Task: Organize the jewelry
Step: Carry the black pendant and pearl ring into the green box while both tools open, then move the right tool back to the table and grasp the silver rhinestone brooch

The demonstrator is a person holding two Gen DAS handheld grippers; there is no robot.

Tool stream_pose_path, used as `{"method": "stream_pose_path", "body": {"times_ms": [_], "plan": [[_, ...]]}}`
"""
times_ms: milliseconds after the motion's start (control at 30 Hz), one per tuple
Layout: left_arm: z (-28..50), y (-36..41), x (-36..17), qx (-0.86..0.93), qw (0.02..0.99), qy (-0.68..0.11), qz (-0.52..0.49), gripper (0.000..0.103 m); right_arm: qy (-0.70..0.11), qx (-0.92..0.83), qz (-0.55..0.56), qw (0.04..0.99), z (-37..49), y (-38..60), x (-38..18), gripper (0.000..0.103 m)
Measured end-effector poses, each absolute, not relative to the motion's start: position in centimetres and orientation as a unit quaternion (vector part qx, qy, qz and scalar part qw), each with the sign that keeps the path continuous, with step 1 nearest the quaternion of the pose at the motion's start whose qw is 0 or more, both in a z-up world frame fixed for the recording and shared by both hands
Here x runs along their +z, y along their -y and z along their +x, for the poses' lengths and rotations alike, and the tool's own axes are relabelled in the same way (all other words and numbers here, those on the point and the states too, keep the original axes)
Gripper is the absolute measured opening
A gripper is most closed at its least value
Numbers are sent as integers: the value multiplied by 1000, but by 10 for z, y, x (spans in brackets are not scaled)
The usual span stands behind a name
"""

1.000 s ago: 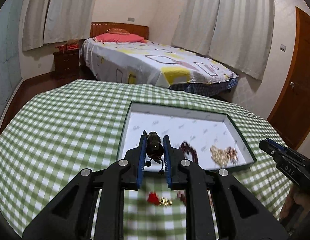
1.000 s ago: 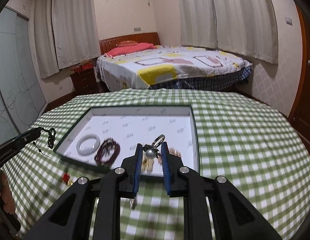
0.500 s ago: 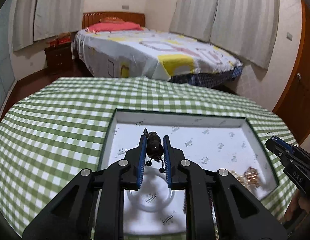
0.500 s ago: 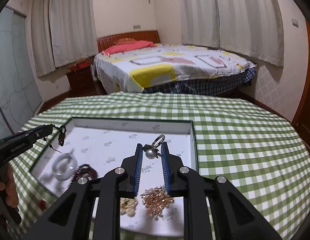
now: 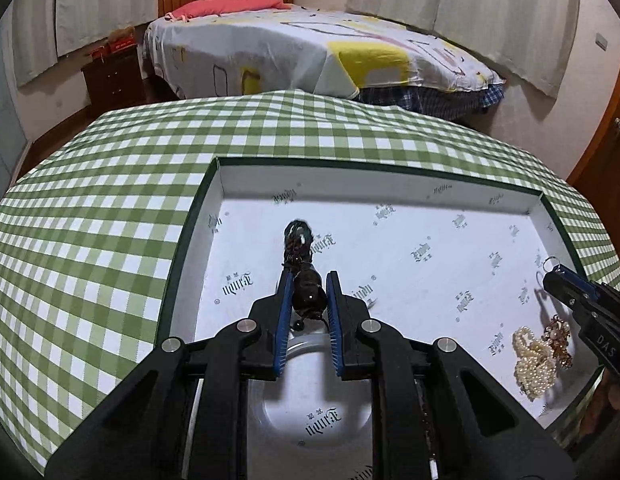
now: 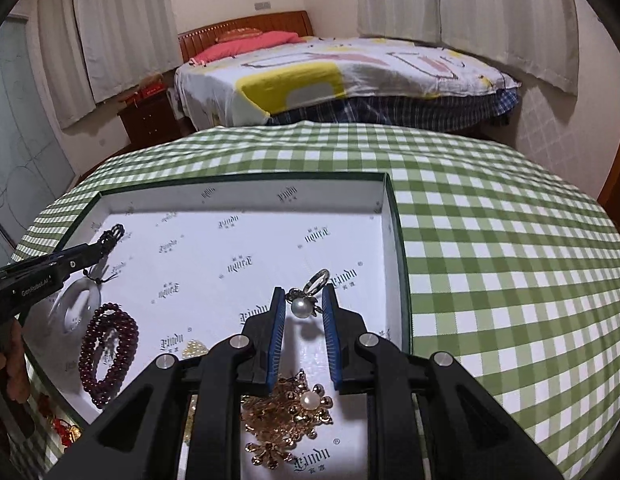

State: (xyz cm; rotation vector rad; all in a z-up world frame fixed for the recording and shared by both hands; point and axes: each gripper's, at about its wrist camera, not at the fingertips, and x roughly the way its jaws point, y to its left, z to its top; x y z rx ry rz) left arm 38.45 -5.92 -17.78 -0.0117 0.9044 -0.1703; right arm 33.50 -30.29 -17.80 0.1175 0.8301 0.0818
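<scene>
Over the last second I carried both tongs from above the near edge to well over the tray (image 5: 213, 208); release comes next, I judge; my left tongs (image 5: 307, 300) clench the dark bead pendant (image 5: 305, 292) above the left half; my right tongs (image 6: 301, 308) clench the pearl ring (image 6: 305, 300) near the right wall

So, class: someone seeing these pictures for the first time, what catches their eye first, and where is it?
The white-lined tray on the green checked tablecloth. Above it the right gripper pinches a pearl ring, and the left gripper a dark beaded pendant. A gold brooch lies near the tray's front.
</scene>
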Motion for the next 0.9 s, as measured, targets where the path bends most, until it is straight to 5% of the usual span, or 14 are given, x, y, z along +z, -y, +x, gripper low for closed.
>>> {"method": "stream_pose_path", "body": {"times_ms": [233,433,900], "plan": [[390,58,-178,-79,892,-444,-16,20,-403,39,55,913,336,303,-178,20],[388,59,-174,-78,897,-434,-12,42,-398,37,59,915,338,306,-176,30],[345,52,-141,-87,924,-372,-11,57,-356,34,55,932,315,298,-150,38]]}}
